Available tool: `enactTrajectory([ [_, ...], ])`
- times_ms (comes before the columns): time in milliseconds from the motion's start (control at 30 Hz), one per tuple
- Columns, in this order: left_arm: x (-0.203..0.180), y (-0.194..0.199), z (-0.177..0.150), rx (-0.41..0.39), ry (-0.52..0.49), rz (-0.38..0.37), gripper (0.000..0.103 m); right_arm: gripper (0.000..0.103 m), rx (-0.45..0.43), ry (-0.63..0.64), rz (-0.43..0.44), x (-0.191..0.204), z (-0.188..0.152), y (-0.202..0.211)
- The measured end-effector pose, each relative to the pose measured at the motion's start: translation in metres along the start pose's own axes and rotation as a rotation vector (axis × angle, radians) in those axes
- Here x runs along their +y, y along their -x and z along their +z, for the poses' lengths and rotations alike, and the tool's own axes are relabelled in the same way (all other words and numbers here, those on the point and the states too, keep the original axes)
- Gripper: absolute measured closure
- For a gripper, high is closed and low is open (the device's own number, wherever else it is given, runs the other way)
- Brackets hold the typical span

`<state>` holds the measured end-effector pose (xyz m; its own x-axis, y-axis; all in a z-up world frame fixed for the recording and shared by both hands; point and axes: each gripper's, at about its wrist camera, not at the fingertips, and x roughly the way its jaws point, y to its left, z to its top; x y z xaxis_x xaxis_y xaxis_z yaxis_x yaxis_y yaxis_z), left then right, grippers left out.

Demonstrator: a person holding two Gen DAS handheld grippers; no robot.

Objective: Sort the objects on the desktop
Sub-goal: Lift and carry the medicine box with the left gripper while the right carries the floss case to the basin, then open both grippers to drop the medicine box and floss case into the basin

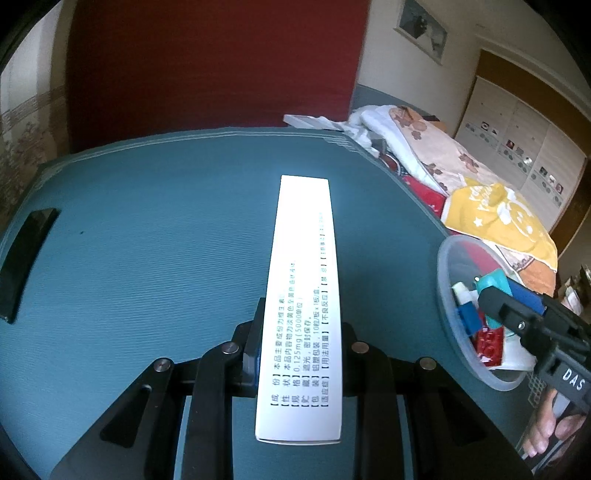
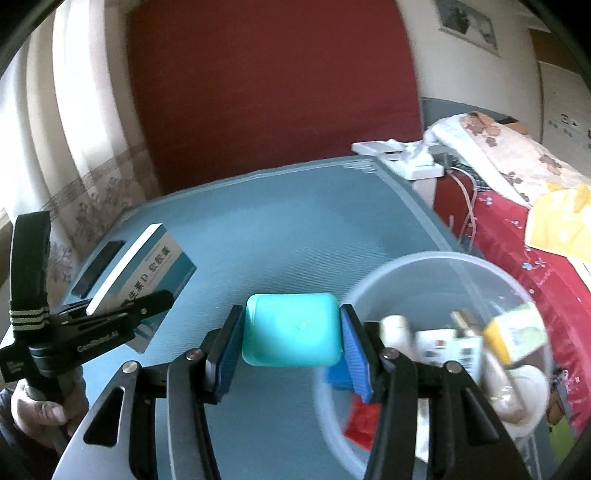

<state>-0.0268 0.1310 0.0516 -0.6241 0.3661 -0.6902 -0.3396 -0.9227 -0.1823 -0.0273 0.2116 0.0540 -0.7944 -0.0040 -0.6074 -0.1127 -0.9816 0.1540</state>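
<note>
Left gripper (image 1: 299, 332): we see it clamped on a long white medicine box (image 1: 301, 295), held above the teal mat (image 1: 147, 240).
Box axis: its long axis runs straight forward along the fingers, the far end pointing toward the red wall (image 1: 214, 62); the printed face is up.
Right gripper (image 2: 291, 343): we see its blue pads (image 2: 356, 354) closed on a turquoise case (image 2: 291, 328), held just beside the bowl's near-left rim.
Bowl (image 2: 424, 258): a clear plastic bowl on the mat's right side; in it we make out a yellow carton (image 2: 515, 336), a red packet (image 2: 360, 421), small white pieces and a blue item, blurred.
Surface: the mat also carries a black rectangular thing (image 1: 26, 258) near its left edge.
Room: right of the mat we see a bed with a floral quilt (image 1: 424, 147) and a yellow cloth (image 1: 495, 218); a framed picture (image 1: 423, 27) hangs on the wall.
</note>
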Motion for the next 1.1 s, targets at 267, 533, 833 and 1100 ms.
enactTrajectory([
  [267,-0.051,-0.004,0.007,0.011,-0.084,-0.037,0.076,0.048,-0.029,-0.079,-0.067,-0.054,-0.007,0.023],
  [533,-0.113,-0.016,0.015,0.026,-0.178,-0.092,0.076,0.048,-0.041,-0.119,-0.088,-0.089,-0.009,0.033],
  [833,-0.165,-0.032,0.022,0.048,-0.259,-0.14,0.076,0.048,-0.05,-0.142,-0.089,-0.11,-0.013,0.038],
  [1100,-0.189,-0.047,0.022,0.063,-0.303,-0.158,0.076,0.048,-0.059,-0.163,-0.083,-0.122,-0.014,0.039],
])
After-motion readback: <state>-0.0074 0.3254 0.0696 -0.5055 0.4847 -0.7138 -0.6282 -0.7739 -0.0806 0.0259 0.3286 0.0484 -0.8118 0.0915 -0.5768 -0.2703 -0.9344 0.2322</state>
